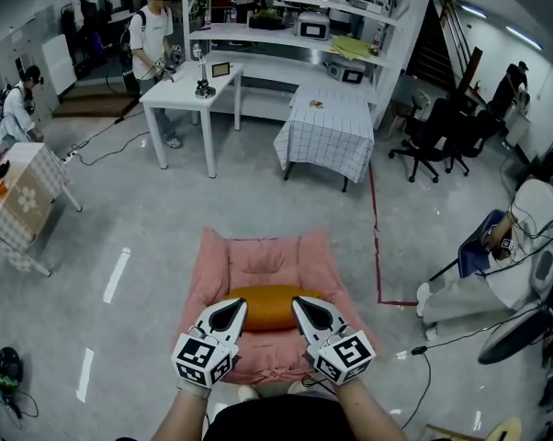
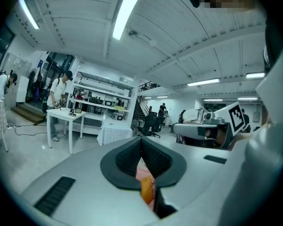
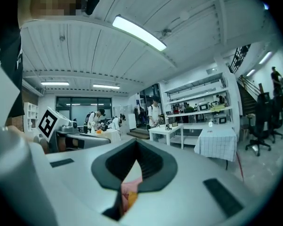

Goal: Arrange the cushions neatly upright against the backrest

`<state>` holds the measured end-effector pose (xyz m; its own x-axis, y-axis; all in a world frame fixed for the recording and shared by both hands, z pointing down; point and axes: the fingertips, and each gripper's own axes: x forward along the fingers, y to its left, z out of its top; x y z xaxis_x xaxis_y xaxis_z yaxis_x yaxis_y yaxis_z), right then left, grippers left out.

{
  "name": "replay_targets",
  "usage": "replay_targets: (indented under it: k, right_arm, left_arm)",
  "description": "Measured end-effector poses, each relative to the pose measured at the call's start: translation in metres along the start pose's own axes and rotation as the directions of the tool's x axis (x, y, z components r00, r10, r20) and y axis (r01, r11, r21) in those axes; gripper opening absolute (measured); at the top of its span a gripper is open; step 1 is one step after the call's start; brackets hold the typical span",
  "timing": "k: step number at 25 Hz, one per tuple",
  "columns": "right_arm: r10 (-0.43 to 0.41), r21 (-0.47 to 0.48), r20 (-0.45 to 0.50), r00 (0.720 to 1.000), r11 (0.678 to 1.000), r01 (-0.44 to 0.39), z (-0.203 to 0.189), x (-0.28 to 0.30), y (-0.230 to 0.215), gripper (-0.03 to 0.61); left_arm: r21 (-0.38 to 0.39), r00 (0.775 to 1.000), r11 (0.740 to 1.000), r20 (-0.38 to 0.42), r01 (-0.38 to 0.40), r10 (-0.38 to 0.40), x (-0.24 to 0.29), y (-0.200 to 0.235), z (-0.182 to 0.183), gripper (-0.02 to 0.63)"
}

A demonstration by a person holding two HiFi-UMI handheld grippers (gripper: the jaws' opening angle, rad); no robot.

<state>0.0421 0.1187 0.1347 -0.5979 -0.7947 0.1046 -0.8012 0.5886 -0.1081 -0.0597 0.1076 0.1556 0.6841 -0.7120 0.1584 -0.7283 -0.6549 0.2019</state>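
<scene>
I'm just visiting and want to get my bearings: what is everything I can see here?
floor seat: one, pink, on the floor ahead of the person
cushion: one, orange, lying on the floor seat
table: one, white, back left
clothed table: one, checked cloth, back centre
shelving: one, white, behind both tables
office chairs: two, black, back right
standing person: one, white shirt, at the white table
left gripper: one, white and black, fingers together, above the cushion
right gripper: one, same colours, fingers together, alongside
</scene>
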Motion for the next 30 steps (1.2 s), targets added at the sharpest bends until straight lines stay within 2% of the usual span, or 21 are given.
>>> replay_targets:
  k: [11, 16, 30]
  right_arm:
    - [-0.008, -0.033, 0.054, 0.999, 0.999, 0.009, 0.012, -0.03, -0.034, 0.008]
    - [-0.027, -0.02, 0.059, 0.998, 0.999, 0.028, 0.009, -0.037, -0.053, 0.006]
    - [-0.031, -0.025, 0.063, 0.998, 0.999, 0.032, 0.012, -0.047, -0.067, 0.006]
  left_arm:
    - [0.052, 1.0, 0.999, 0.025, 0.009, -0.01, 0.03, -0.04, 0.017, 0.012]
    - [0.063, 1.0, 0.998, 0.019, 0.002, -0.004, 0.04, -0.045, 0.015, 0.012]
    - [0.084, 1.0, 0.996, -0.002, -0.005, 0.005, 0.047, -0.058, 0.017, 0.012]
